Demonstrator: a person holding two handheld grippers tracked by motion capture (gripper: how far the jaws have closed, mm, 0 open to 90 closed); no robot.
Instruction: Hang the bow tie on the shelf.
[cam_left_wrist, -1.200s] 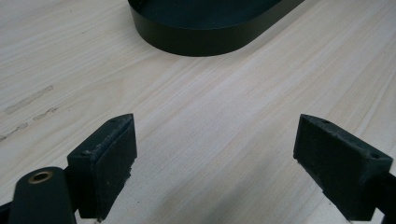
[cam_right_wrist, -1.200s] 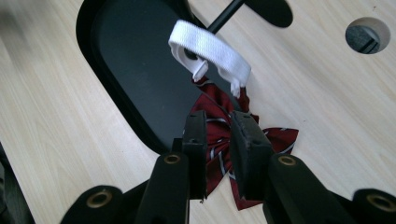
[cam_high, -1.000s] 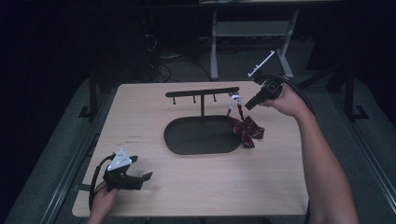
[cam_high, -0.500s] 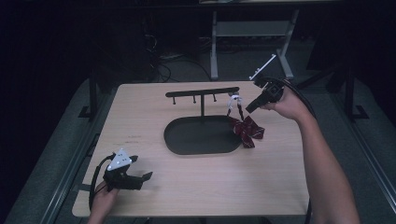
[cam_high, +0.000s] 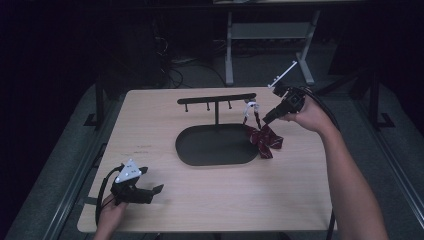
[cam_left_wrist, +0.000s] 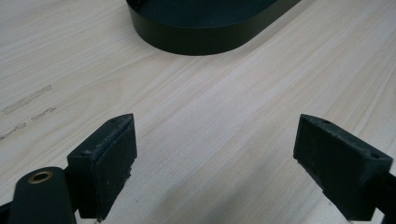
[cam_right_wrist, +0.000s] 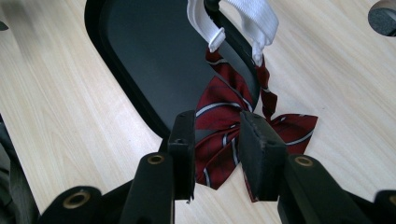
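A dark red striped bow tie (cam_high: 265, 141) hangs by its white strap (cam_high: 249, 107) from the right end of the black stand's top bar (cam_high: 217, 98). The bow rests against the rim of the oval base (cam_high: 200, 150). My right gripper (cam_high: 265, 120) hovers just right of the strap, pointing down-left. In the right gripper view its jaws (cam_right_wrist: 217, 121) stand partly apart, having just been opening, above the bow tie (cam_right_wrist: 224, 93) without pressing on it. The strap (cam_right_wrist: 261, 18) loops above the base (cam_right_wrist: 154, 60). My left gripper (cam_high: 150, 192) rests open at the table's front left, nothing between its jaws (cam_left_wrist: 215, 140).
The stand's bar carries three small hooks (cam_high: 207, 106) left of the post. The wooden table (cam_high: 300, 200) has bare room at front and right. In the left gripper view, the base's end (cam_left_wrist: 201, 37) lies ahead. A metal frame (cam_high: 270, 35) stands on the floor behind.
The right gripper has shifted slightly to the right, away from the strap. The bow tie hangs as before, and the left gripper has not moved.
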